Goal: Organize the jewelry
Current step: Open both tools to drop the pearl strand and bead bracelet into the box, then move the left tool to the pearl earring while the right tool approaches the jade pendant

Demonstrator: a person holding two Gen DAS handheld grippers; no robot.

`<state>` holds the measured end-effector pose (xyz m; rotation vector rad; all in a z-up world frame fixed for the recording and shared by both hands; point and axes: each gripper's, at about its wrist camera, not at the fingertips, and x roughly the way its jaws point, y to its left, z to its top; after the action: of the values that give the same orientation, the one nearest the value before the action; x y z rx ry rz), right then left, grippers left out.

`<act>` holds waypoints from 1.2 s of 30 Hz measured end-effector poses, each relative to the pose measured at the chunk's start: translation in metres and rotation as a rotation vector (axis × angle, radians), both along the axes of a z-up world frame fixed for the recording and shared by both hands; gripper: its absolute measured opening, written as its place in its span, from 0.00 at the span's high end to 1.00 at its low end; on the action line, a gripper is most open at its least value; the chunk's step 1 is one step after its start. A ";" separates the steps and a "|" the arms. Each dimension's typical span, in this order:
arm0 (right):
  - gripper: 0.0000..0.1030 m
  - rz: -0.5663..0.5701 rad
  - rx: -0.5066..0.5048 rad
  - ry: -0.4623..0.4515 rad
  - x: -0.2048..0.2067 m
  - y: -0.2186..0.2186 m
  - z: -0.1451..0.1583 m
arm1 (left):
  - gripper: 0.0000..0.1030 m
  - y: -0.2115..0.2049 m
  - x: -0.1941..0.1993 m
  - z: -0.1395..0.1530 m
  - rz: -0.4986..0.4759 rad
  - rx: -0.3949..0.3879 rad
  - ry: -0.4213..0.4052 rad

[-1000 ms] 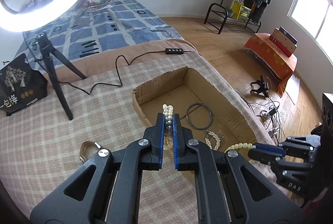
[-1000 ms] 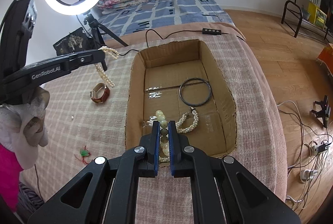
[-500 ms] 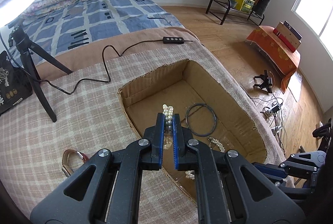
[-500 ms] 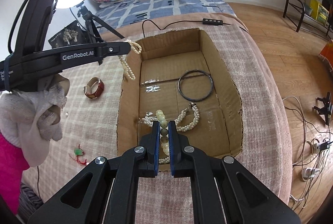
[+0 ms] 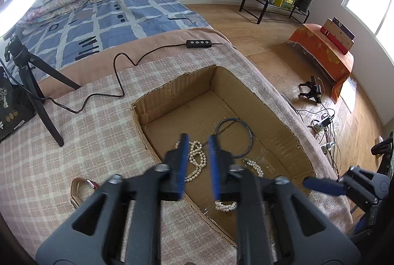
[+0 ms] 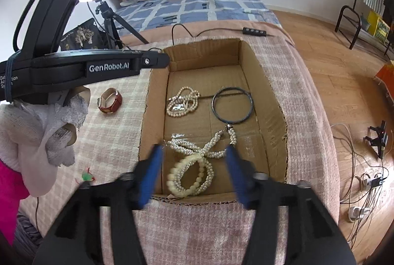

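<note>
A cardboard box [image 6: 275, 102] is sunk into the checked cloth. In it lie a white pearl necklace [image 6: 182, 102], a dark ring bangle [image 6: 232, 104], a pearl strand [image 6: 209, 144] and a cream bead bracelet [image 6: 190, 175]. My right gripper [image 6: 193, 168] is open and empty over the bead bracelet at the box's near end. My left gripper [image 5: 199, 154] is open and empty above the pearl necklace [image 5: 195, 161] by the box's left wall [image 5: 140, 127]. A brown leather watch [image 6: 110, 100] lies on the cloth left of the box.
A ring light on a black tripod [image 5: 32, 82] and a black bag [image 5: 12, 102] stand at the left. A cable with a controller [image 5: 198, 43] crosses the cloth behind the box. A small green and red trinket [image 6: 86, 176] lies on the cloth. Wood floor with cables at right.
Both grippers opened. The pearl necklace dropped from the left one into the box; the bead bracelet dropped from the right one into the box's near end.
</note>
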<state>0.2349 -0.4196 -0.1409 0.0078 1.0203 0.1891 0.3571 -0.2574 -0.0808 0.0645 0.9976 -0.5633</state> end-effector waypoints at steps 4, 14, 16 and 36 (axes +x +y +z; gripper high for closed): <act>0.39 0.004 -0.016 -0.012 -0.002 0.003 0.003 | 0.54 0.006 -0.003 0.005 0.015 -0.003 -0.019; 0.39 0.014 -0.013 -0.041 -0.005 0.013 0.011 | 0.54 0.033 -0.015 0.021 0.030 0.007 -0.042; 0.39 0.020 -0.013 -0.052 -0.007 0.018 0.014 | 0.54 0.040 -0.020 0.025 0.033 0.015 -0.054; 0.39 0.196 0.015 -0.164 -0.031 0.084 0.033 | 0.54 0.163 -0.072 0.073 0.130 0.054 -0.158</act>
<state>0.2035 -0.3353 -0.1079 -0.0927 0.8555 0.3704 0.2854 -0.0942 -0.0076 0.0904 0.8568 -0.4056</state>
